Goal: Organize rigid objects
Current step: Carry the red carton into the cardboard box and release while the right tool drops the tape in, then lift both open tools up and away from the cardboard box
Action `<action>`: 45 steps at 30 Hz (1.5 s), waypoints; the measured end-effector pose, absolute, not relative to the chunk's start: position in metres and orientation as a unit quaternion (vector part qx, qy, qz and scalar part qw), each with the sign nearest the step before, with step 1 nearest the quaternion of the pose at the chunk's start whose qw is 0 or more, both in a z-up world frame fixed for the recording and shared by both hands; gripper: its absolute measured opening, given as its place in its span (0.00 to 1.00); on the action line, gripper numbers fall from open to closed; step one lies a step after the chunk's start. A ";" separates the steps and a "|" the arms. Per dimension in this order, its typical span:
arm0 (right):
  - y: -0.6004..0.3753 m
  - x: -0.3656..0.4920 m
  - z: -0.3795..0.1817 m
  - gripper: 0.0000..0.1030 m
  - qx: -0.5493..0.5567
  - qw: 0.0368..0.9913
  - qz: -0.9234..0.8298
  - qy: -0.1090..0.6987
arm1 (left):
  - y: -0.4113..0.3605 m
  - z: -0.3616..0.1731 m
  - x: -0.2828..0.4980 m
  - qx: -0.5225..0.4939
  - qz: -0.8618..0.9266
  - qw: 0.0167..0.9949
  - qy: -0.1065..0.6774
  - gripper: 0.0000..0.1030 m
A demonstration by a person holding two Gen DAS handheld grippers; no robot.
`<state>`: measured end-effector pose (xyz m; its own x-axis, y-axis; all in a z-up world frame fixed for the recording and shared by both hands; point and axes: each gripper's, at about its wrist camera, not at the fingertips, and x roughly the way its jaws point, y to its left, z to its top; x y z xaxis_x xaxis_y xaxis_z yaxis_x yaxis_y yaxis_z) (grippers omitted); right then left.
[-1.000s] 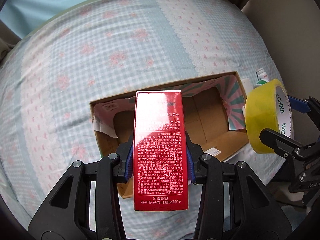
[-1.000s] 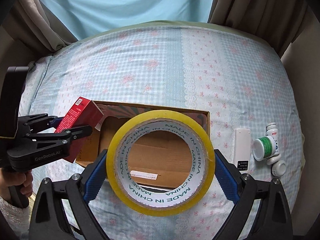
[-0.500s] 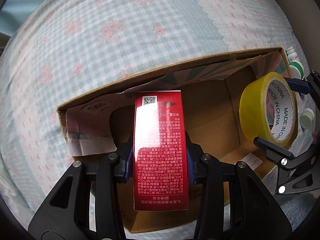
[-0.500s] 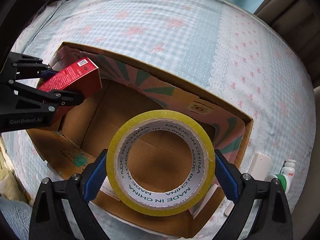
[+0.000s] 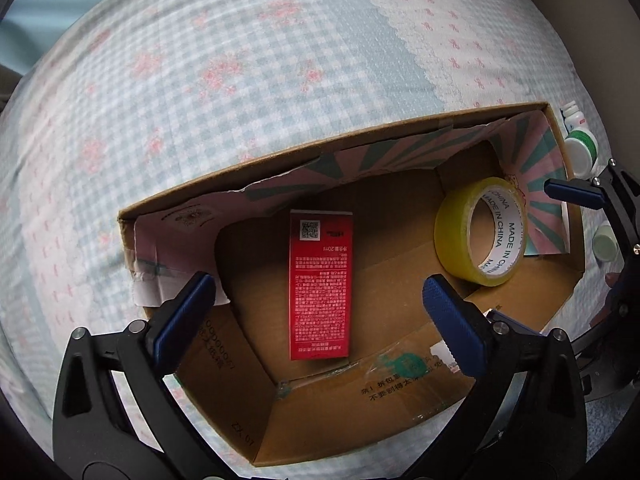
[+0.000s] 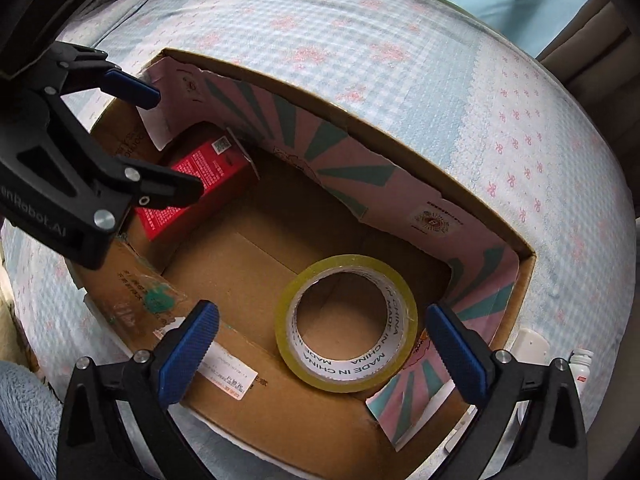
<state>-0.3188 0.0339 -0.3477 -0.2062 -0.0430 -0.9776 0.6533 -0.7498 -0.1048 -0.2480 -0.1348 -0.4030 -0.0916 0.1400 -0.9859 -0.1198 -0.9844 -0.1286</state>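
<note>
**Both grippers letting go over the cardboard box**

On the left, the left gripper [image 5: 316,304] is hanging above an open cardboard box [image 5: 280,432] that is sitting on a bed covered in a pale blue checked bedspread [image 5: 240,80] with pink flowers. Its jaws are opening and are standing spread wide, pinching nothing. A moment ago they were clamped on the red carton [image 5: 321,284]; now that carton is lying flat on the box floor toward the left end, directly below the gap between the jaws and clear of both blue pads.

Moving right, the roll of yellow tape [image 6: 347,323] is resting inside the same box at its right end, leaning close to the pink-and-green patterned inner wall. The right gripper [image 6: 322,350] is above it with its jaws also opening wide, the pads standing apart from the roll on either side (half a second earlier they were squeezing it above the box).

Furthest right, outside the box on the bedspread, a few small white and green containers [image 5: 580,148] are sitting just beside the box wall, partly cut off by the edge of the view.

So two rigid items are now judged to be stowed, well apart from each other, and the containers by the right wall look like the likely remaining work.
</note>
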 end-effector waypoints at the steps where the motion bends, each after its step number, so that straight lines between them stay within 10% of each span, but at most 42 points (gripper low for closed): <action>1: 0.034 -0.316 -0.345 1.00 0.583 0.236 -0.732 0.261 | -0.135 -0.400 -0.247 -0.665 0.741 0.088 -0.010 1.00; 45: 0.197 -0.162 -0.124 1.00 0.477 -0.010 -0.872 0.108 | -0.049 -0.194 -0.089 -0.541 0.835 0.078 -0.059 1.00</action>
<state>-0.1620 0.1974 -0.1238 -0.5453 0.1207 -0.8295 0.0845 -0.9766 -0.1977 -0.0894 -0.0493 -0.1937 -0.4016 0.1936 -0.8951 -0.0663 -0.9810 -0.1824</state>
